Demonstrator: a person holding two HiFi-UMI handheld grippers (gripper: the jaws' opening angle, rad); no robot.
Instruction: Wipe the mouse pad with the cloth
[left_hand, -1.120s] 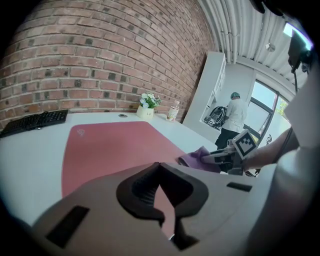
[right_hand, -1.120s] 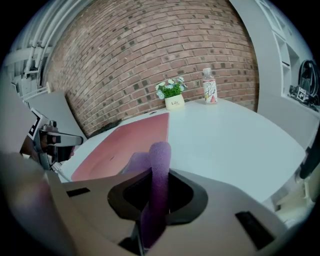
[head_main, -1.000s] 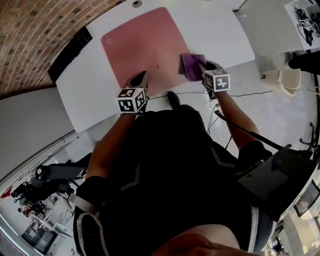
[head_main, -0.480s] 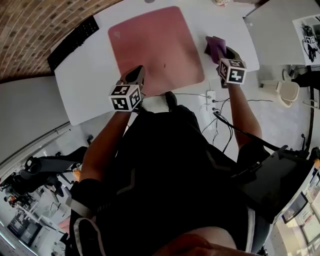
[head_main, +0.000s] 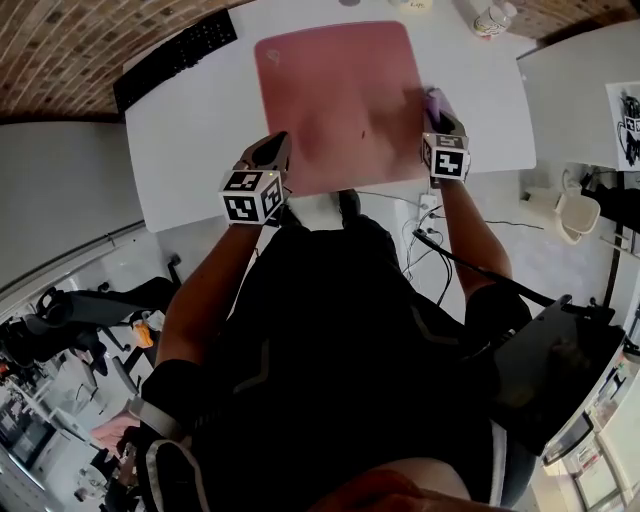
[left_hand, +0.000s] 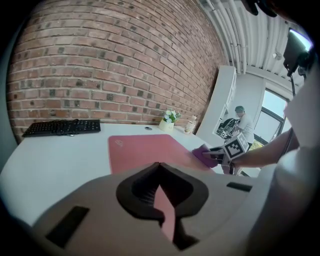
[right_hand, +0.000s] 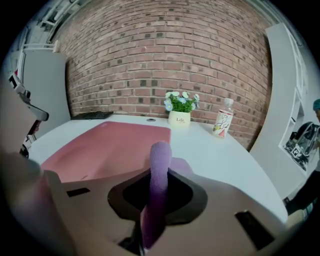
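Table (head_main: 190, 150) comes first, white and broad, and it carries everything. A pink mouse pad (head_main: 340, 100) lies flat across its middle, reaching from near the far edge to the near edge. A black keyboard (head_main: 175, 58) sits by the far left corner, well apart from the pad.

My left gripper (head_main: 277, 140) rests at the pad's left edge, toward its near corner. Its fingertips meet, closed on themselves. Only a thin slit behind them shows the pad's pink.

My right gripper (head_main: 437, 118) is at the pad's right edge. Its jaws are clamped on the purple cloth (right_hand: 159, 170), which stands up between them in a folded ridge. I cannot tell whether the cloth touches the pad.

A small bottle (right_hand: 223, 123) and a flower pot (right_hand: 179, 118) stand along the far edge, beyond the pad's far right corner.
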